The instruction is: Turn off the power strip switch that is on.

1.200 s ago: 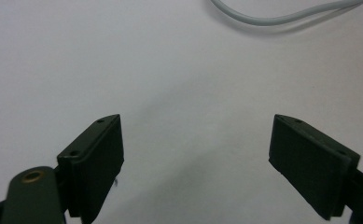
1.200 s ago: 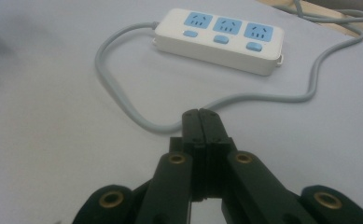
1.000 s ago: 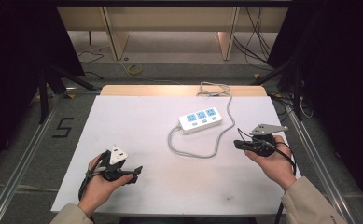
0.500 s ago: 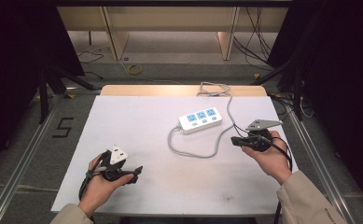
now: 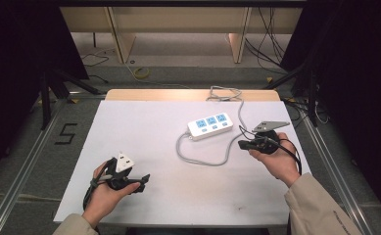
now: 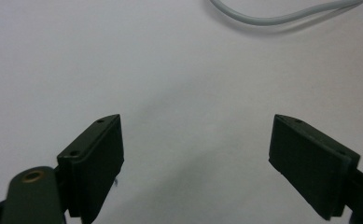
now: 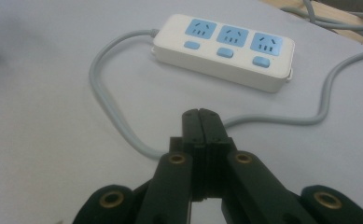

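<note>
The right gripper [image 5: 243,144] is approaching the power strip [image 5: 210,126], which is lying right of the table's middle. Its jaws are pressed together on nothing. The left gripper [image 5: 141,180] is waiting near the front left, jaws spread wide and empty. I judge the next move is pressing a switch [image 7: 225,52]. The grey cord [image 7: 105,100] is looping between gripper and strip.

Both grippers are black, with flat rectangular pads and brass-coloured rivets at the linkage joints. The right gripper [image 5: 243,144] carries a grey three-cornered plate and a looping black cable. The left gripper [image 5: 144,179] wears a white block on top. The person's sleeves are beige.
</note>
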The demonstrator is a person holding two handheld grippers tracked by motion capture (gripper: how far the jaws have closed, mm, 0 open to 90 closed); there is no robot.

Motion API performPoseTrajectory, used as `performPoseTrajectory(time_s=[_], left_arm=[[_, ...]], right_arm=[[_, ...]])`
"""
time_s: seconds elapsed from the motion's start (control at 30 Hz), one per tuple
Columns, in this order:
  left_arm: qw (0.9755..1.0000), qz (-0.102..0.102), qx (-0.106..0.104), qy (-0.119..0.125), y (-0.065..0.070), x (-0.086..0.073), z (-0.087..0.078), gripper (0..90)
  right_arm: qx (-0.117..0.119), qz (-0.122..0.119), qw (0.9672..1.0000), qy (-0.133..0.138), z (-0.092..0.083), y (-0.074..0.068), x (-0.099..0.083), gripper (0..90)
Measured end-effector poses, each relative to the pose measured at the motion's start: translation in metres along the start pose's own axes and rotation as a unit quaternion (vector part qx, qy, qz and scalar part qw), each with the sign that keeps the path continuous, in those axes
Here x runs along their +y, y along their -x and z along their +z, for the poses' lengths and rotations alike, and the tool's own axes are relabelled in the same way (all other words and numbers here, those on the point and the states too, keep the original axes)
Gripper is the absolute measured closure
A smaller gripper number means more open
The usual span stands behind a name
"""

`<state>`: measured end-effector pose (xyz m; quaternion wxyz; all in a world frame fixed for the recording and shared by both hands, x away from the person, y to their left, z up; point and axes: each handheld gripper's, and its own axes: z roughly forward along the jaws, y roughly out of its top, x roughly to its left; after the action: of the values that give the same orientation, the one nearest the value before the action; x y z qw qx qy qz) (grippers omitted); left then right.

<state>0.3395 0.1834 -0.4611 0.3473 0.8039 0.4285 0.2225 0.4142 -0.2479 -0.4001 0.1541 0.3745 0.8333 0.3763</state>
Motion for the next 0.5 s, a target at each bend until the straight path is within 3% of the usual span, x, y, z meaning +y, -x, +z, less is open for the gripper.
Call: performPoseTrajectory(time_s=[0.5], left_arm=[[1.0,-0.002,0.002,0.002,0.0,0.0,0.0,17.6]], right_arm=[[0.0,0.0,1.0,-0.007,0.009,0.001,0.01,90.0]])
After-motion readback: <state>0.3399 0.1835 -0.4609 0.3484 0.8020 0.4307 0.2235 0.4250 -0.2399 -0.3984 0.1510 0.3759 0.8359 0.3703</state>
